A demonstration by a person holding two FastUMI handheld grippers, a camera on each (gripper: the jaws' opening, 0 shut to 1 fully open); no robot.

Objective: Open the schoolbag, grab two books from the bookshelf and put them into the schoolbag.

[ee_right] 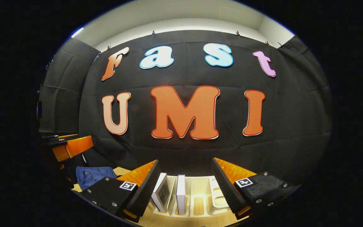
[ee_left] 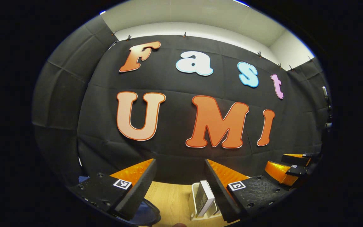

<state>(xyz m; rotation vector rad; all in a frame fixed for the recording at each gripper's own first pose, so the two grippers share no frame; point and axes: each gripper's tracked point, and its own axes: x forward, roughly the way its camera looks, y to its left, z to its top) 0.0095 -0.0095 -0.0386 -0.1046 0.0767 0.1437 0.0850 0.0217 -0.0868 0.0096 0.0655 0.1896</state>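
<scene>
In the left gripper view my left gripper (ee_left: 180, 167) is open and holds nothing. Below it a white-covered book (ee_left: 205, 198) stands in a white rack (ee_left: 193, 201) on the wooden table (ee_left: 170, 198). The blue schoolbag (ee_left: 146, 214) lies low on the left, partly hidden by my finger. In the right gripper view my right gripper (ee_right: 185, 165) is open above the white rack (ee_right: 216, 195), where two books (ee_right: 162, 193) (ee_right: 180, 192) stand upright. The blue schoolbag (ee_right: 94, 176) lies left of the rack. The right gripper (ee_left: 291, 168) shows at the far right, the left gripper (ee_right: 69, 143) at the far left.
The black cloth wall (ee_left: 175, 151) rises right behind the table. The rack has free slots (ee_right: 200, 189) to the right of the books. A strip of wooden tabletop (ee_right: 197, 217) shows in front of the rack.
</scene>
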